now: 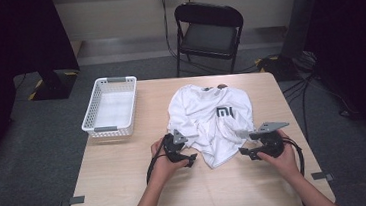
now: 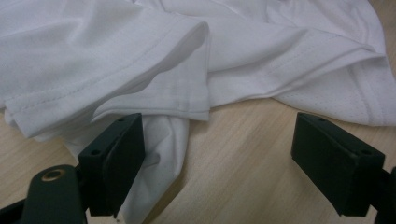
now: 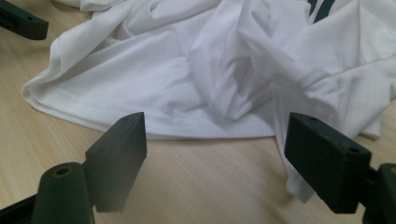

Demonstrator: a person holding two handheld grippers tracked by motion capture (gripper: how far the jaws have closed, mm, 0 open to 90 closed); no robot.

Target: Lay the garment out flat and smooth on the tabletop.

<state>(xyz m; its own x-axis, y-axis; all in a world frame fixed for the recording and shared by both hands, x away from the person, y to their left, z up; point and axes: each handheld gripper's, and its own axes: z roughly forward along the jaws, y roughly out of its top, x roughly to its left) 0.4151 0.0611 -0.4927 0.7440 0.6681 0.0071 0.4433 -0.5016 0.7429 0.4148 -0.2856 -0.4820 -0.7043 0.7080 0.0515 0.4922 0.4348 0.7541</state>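
I see a crumpled white T-shirt (image 1: 211, 120) lying in the middle of the desk (image 1: 126, 163), with a dark logo showing on its chest. My left gripper (image 1: 192, 158) sits low on the desk just at the shirt's lower left edge, the left hand (image 1: 163, 160) wrapped around its body and the forearm coming up from the bottom of the frame. My right gripper (image 1: 244, 152) sits at the shirt's lower right edge, the right hand (image 1: 280, 153) behind it, pointing inward toward the cloth. Both sets of fingers stand wide apart and hold nothing. In the left gripper view, a fold of shirt (image 2: 163, 140) lies against the left finger (image 2: 114, 163); in the right gripper view, the hem (image 3: 163, 126) lies just beyond the fingers (image 3: 119, 158). A white basket (image 1: 110, 107) stands at the desk's upper left.
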